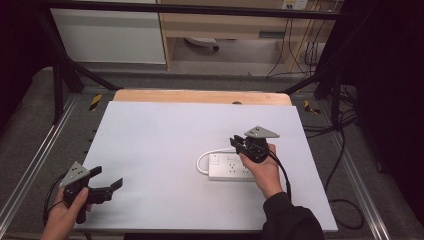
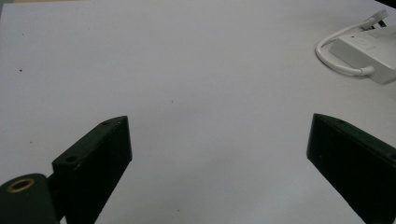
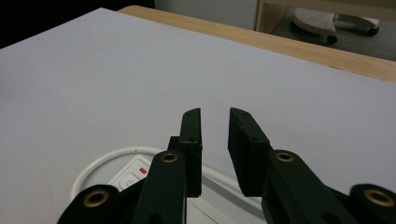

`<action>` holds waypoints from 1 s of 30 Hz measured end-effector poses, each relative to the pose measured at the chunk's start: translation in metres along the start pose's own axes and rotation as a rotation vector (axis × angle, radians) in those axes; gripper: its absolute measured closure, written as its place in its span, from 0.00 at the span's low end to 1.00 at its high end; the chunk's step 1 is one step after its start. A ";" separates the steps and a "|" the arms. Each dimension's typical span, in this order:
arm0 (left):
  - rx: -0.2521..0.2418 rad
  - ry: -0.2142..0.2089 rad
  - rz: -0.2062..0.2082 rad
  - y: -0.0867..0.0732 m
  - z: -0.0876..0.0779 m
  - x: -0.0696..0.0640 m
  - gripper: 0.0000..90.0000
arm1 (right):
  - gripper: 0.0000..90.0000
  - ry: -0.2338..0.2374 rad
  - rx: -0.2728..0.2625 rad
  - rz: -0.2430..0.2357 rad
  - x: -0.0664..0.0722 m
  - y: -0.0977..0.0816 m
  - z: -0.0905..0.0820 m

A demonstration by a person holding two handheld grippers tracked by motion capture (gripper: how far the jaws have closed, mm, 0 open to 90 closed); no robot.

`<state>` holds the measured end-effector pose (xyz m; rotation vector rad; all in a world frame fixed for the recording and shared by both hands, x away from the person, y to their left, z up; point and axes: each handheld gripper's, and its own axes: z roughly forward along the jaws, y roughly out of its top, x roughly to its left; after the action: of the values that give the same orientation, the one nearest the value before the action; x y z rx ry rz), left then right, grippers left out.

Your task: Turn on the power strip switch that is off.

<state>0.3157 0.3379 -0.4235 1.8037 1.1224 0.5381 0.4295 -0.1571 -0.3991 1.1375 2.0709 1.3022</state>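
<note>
A white power strip (image 1: 227,167) with its white cable (image 1: 202,160) looped at its left end lies on the white table top (image 1: 165,130), right of centre. My right gripper (image 1: 235,142) hangs just above the strip's far edge, held by a hand in a dark sleeve. Its jaws stand a narrow gap apart with nothing between them. The right gripper view has the right gripper (image 3: 215,116) over the strip's switch end (image 3: 130,177) and cable (image 3: 100,163). My left gripper (image 1: 107,176) rests at the near left corner, wide open and empty. Its own view puts the left gripper (image 2: 219,140) over bare table, the strip (image 2: 373,53) far off.
A wooden board edge (image 1: 200,96) runs along the far side of the table. A black frame with metal rails surrounds it. Dark cables (image 1: 345,150) lie on the floor to the right, and a desk and cabinet stand beyond.
</note>
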 end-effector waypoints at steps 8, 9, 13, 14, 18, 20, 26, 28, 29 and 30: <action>-0.002 -0.002 -0.001 0.000 0.000 0.000 0.08 | 0.87 0.001 0.010 -0.020 0.003 -0.002 0.001; -0.001 -0.001 0.000 0.000 0.000 0.000 0.08 | 0.88 0.001 0.011 -0.023 0.003 -0.002 0.001; 0.001 -0.001 0.000 0.000 0.001 0.000 0.08 | 0.89 0.004 0.011 -0.024 0.005 -0.003 0.003; 0.003 -0.002 0.001 0.000 0.001 0.000 0.08 | 0.89 0.005 0.012 -0.027 0.005 -0.003 0.004; 0.004 -0.002 0.002 0.000 0.000 0.000 0.08 | 0.89 0.013 0.017 -0.030 0.007 -0.004 0.006; 0.005 -0.002 0.003 0.000 0.000 0.000 0.08 | 0.90 0.015 0.022 -0.034 0.009 -0.005 0.007; 0.006 -0.004 0.005 0.000 0.001 -0.001 0.08 | 0.90 0.016 0.032 -0.039 0.010 -0.007 0.008; 0.007 -0.004 0.007 0.000 0.001 -0.001 0.08 | 0.91 0.016 0.036 -0.044 0.010 -0.008 0.009; 0.007 -0.005 0.007 0.000 0.001 -0.001 0.08 | 0.91 0.016 0.036 -0.044 0.010 -0.008 0.009; 0.008 -0.004 0.007 0.000 0.001 -0.001 0.08 | 0.91 0.015 0.039 -0.042 0.011 -0.009 0.009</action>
<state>0.3158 0.3370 -0.4241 1.8154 1.1167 0.5345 0.4257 -0.1458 -0.4109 1.0979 2.1284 1.2596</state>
